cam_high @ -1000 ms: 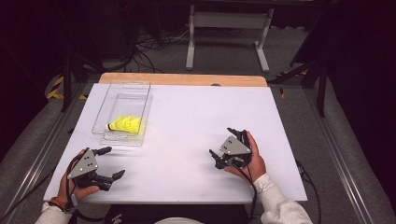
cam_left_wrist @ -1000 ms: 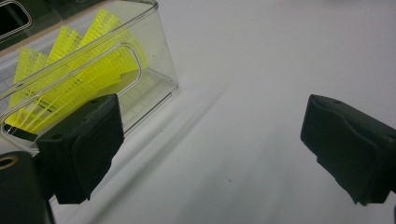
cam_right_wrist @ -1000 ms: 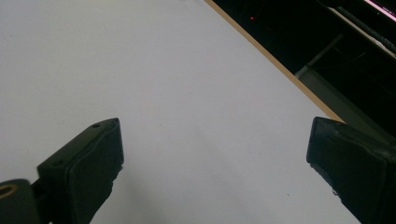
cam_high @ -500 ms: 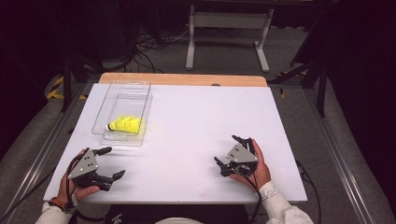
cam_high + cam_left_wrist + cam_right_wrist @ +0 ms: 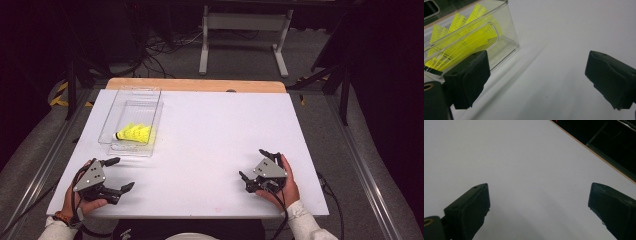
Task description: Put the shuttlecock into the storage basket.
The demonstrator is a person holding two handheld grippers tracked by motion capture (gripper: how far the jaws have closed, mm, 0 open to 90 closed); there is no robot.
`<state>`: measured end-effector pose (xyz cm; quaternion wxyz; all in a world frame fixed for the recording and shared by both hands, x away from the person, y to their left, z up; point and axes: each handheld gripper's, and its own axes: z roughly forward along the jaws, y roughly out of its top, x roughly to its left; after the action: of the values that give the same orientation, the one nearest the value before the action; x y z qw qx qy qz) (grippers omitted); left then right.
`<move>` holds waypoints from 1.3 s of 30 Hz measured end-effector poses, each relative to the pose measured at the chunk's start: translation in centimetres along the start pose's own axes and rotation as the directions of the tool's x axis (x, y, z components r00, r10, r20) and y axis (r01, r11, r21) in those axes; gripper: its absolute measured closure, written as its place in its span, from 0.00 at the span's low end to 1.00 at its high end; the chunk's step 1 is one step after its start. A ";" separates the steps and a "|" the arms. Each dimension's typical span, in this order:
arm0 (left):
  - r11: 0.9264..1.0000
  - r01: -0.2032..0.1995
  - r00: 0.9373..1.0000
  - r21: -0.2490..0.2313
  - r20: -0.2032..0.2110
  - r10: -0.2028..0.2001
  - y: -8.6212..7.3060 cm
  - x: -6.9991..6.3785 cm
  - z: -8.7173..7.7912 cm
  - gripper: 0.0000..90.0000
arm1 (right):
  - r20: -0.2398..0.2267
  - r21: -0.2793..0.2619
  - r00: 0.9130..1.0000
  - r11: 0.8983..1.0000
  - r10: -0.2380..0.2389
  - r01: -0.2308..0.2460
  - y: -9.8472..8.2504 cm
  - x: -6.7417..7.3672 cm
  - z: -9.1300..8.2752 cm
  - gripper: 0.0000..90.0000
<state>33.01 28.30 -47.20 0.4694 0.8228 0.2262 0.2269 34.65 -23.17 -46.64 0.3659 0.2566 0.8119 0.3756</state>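
Note:
A clear plastic box (image 5: 131,122) stands on the left part of the white table (image 5: 210,130), with yellow shuttlecocks (image 5: 134,133) lying inside it. The left gripper view looks at the same box (image 5: 506,37) and shuttlecocks (image 5: 464,42) from close by, beyond its left jaw. My left gripper (image 5: 117,174) rests open near the front left corner, just in front of the box, with nothing between its jaws. Near the front right edge my right gripper (image 5: 254,166) is also open and empty, held low over bare table.
A wooden strip (image 5: 197,85) runs along the table's far edge. Beyond it stand a metal frame (image 5: 240,35) and cables on the floor. Rails flank the table on both sides.
My right gripper has drawn back toward the front edge of the table and a little to the right. The left gripper has stayed where it was.

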 end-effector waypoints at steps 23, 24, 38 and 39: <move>1.000 0.020 1.000 -0.012 -0.018 -0.020 0.0 0.3 0.2 0.07 | 0.001 -0.035 0.997 0.996 0.082 -0.082 -2.1 -1.2 -2.4 0.05; 1.000 0.023 1.000 -0.013 -0.022 -0.023 0.0 0.3 0.1 0.07 | 0.004 -0.041 0.997 0.996 0.083 -0.082 -2.0 -1.2 -2.4 0.05; 1.000 0.005 1.000 -0.030 -0.021 -0.006 0.3 0.1 0.3 0.07 | 0.052 -0.105 0.996 0.992 0.078 -0.072 -1.0 -0.9 -3.5 0.05; 0.999 0.006 1.000 -0.032 -0.023 -0.007 0.3 0.1 0.3 0.07 | 0.058 -0.103 0.995 0.992 0.078 -0.071 -1.0 -0.9 -3.5 0.05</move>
<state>33.33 28.06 -47.05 0.4807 0.8118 0.2305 0.2383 32.29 -25.84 -45.51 0.3890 0.2795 0.7700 0.4214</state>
